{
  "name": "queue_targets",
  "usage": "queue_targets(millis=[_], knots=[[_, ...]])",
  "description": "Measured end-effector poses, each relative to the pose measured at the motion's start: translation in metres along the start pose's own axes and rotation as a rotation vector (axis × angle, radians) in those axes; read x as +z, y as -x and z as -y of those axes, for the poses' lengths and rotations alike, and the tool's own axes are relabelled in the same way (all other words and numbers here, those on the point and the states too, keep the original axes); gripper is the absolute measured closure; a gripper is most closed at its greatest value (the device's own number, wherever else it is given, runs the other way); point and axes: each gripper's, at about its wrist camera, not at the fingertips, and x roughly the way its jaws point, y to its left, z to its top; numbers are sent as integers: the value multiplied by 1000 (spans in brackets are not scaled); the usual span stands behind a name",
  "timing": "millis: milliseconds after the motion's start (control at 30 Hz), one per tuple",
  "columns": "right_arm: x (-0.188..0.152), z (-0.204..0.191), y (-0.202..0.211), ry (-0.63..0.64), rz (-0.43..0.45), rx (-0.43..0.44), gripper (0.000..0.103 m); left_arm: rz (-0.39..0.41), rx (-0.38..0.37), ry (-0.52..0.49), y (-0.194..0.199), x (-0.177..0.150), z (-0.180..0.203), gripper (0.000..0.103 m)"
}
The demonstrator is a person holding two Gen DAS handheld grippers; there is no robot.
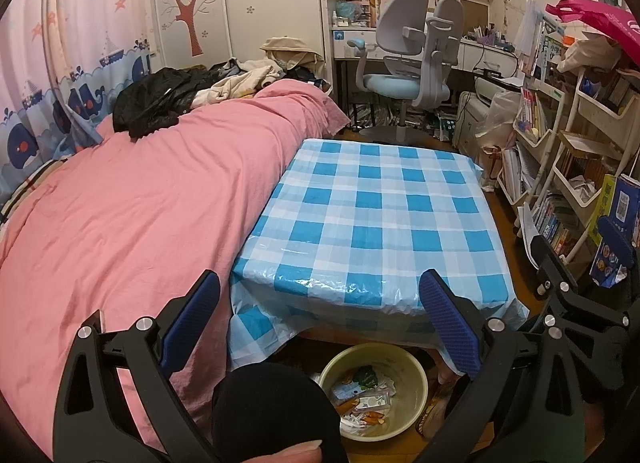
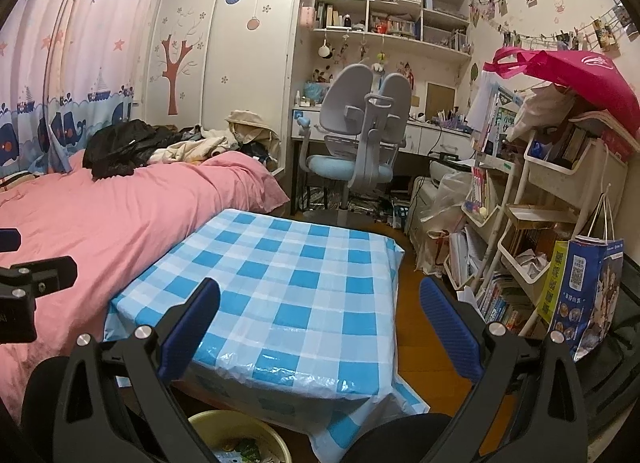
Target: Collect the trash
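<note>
A pale yellow-green basin [image 1: 416,403] stands on the floor under the near edge of the table, holding several wrappers and scraps of trash [image 1: 366,395]. Its rim [image 2: 204,421] also shows at the bottom of the right wrist view. The low table [image 1: 384,219] wears a blue and white checked plastic cloth with nothing on top. My left gripper [image 1: 320,315] hangs open above the basin, nothing between its blue pads. My right gripper [image 2: 320,319] is open too, over the table's near right corner, and shows at the right edge of the left wrist view [image 1: 580,263].
A bed with a pink cover [image 1: 140,203] lies along the table's left side, clothes heaped at its far end. A grey and blue desk chair [image 1: 416,63] stands beyond the table. Crowded book racks [image 2: 540,231] and a blue paper bag [image 2: 584,295] line the right wall. A dark-clad knee [image 1: 272,411] sits beside the basin.
</note>
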Motion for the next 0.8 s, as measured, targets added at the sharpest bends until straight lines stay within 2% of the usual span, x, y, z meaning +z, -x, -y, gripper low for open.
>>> queue_targets(millis=[400, 800], knots=[[-1, -3, -2, 6, -14, 8, 7, 19, -7, 10, 1, 13, 1, 7], [-2, -4, -9, 14, -33, 12, 7, 38, -19, 18, -5, 12, 1, 7]])
